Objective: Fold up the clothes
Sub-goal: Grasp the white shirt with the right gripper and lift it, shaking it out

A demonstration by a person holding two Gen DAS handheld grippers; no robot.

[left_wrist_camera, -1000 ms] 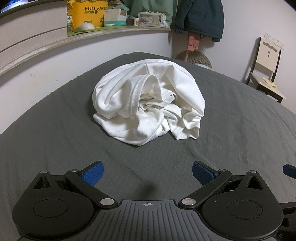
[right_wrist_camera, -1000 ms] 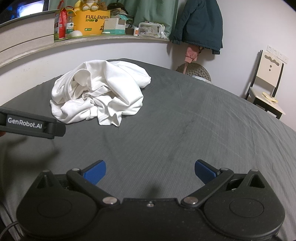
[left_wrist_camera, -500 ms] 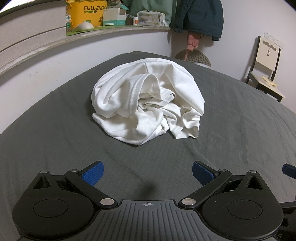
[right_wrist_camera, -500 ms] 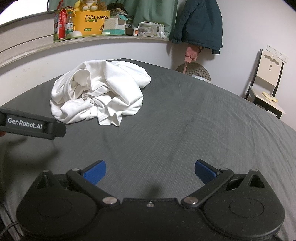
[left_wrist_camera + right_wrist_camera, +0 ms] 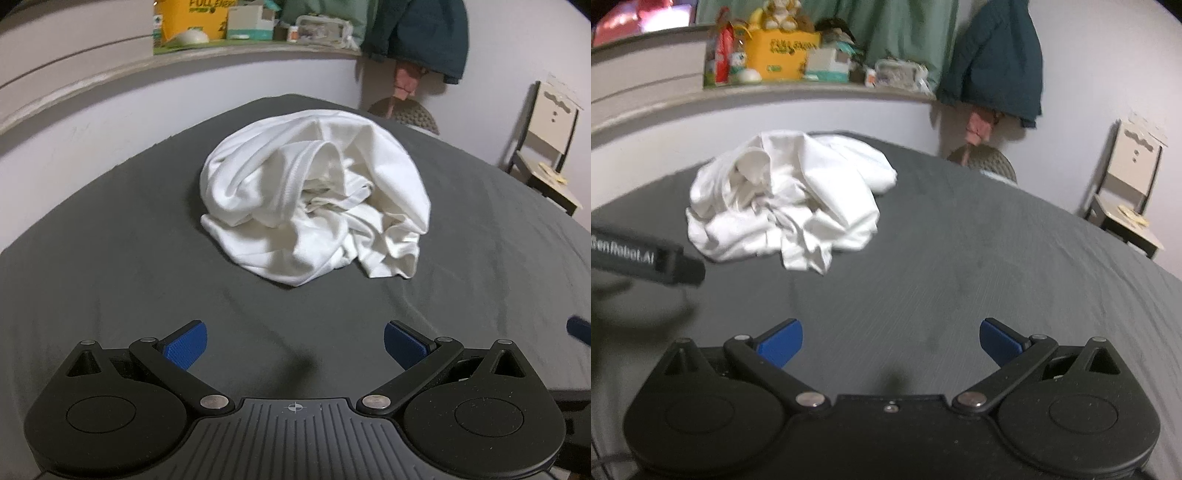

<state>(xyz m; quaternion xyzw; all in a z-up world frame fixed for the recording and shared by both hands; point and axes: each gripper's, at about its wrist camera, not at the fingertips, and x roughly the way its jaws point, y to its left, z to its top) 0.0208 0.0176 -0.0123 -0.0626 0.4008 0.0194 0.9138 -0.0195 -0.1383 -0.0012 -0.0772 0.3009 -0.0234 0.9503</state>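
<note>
A crumpled white garment (image 5: 314, 199) lies in a heap on the dark grey bed sheet (image 5: 110, 258). My left gripper (image 5: 294, 345) is open, its blue pads wide apart, a short way in front of the heap with nothing between them. In the right wrist view the same garment (image 5: 786, 206) sits ahead and to the left. My right gripper (image 5: 890, 343) is open over bare sheet, well short of the cloth. The left gripper's black body (image 5: 646, 258) shows at the left edge of that view. A blue tip of the right gripper (image 5: 580, 328) peeks in at the right edge of the left wrist view.
A shelf (image 5: 812, 88) behind the bed carries a yellow box (image 5: 779, 55), cartons and packets. A dark teal jacket (image 5: 993, 62) hangs on the wall. A chair (image 5: 1126, 199) stands at the right, and a round woven seat (image 5: 990, 162) sits beyond the bed's far edge.
Both grippers have moved forward and slightly down toward the garment; the right wrist view is blurred from motion. The garment has not moved, and both stay open.
</note>
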